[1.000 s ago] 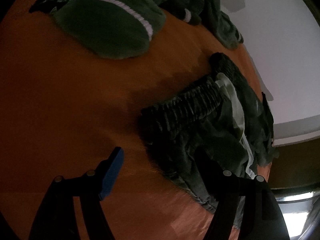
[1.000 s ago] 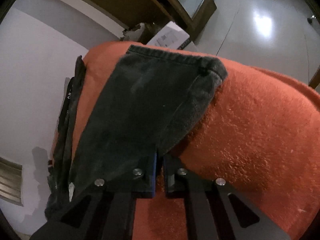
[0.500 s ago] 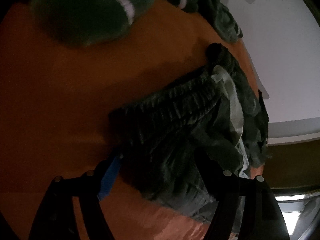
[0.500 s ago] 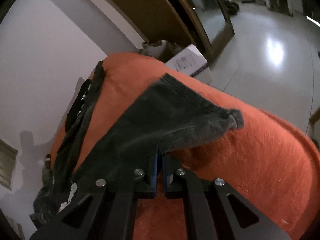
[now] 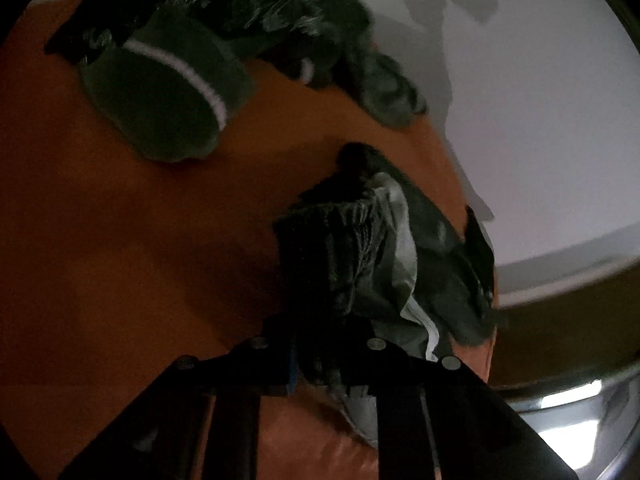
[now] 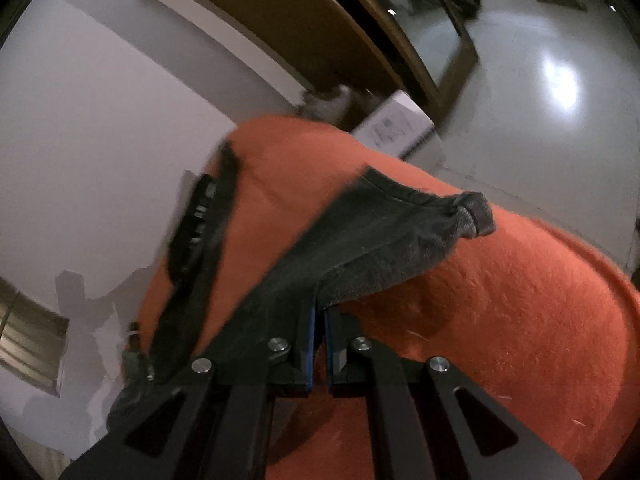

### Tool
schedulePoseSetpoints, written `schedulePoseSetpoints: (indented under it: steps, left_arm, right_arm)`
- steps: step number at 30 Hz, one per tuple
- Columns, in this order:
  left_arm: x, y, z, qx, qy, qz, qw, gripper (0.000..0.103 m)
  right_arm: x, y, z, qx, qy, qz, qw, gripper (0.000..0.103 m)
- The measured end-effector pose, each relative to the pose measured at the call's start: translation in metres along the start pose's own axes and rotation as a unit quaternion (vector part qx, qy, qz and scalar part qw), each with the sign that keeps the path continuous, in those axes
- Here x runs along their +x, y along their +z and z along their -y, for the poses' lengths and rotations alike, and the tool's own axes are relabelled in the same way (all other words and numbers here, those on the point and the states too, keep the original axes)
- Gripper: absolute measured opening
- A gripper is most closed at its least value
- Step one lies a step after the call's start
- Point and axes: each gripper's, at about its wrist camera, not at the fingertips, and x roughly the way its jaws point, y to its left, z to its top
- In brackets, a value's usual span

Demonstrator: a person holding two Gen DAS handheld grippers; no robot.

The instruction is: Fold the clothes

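Closing on the bunched waistband (image 5: 332,248) of the dark jeans (image 6: 360,240), the left gripper (image 5: 332,364) is pinching it over the orange blanket (image 5: 120,260) while the right gripper (image 6: 319,340) is clamping a leg edge tight, jaws narrow; fold barely starting, clothes pile (image 5: 168,92) beyond the waistband untouched.

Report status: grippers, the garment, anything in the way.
Left gripper closing on dark shorts at waistband. Right gripper shut on leg hem, fabric lifted off orange blanket. Clothes pile beyond, not blocking.
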Motion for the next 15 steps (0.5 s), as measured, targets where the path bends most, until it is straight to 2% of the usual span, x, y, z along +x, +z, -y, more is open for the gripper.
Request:
schedulePoseSetpoints:
  steps: [4,9,12,15]
  left_arm:
    - [-0.036,-0.022,-0.004,-0.014,-0.002,-0.002,0.9999,0.015]
    - [-0.074,-0.051,-0.039,-0.056,0.010,-0.016,0.9982,0.015]
    - [-0.077,-0.068,-0.071,-0.061,0.036,-0.023,0.9972,0.015]
    - [-0.056,-0.084,-0.106,-0.089,0.043,-0.044,0.9942,0.016]
  right_arm:
    - [-0.054,0.012,-0.012,-0.027,-0.006,0.040,0.999,0.003]
    - [-0.095,0.001,0.038,0.021,-0.050,0.014,0.998,0.003]
    - [-0.095,-0.024,0.081,0.054,-0.057,-0.011,0.997,0.003]
    - [-0.073,-0.049,0.119,0.068,-0.060,-0.047,0.995,0.003]
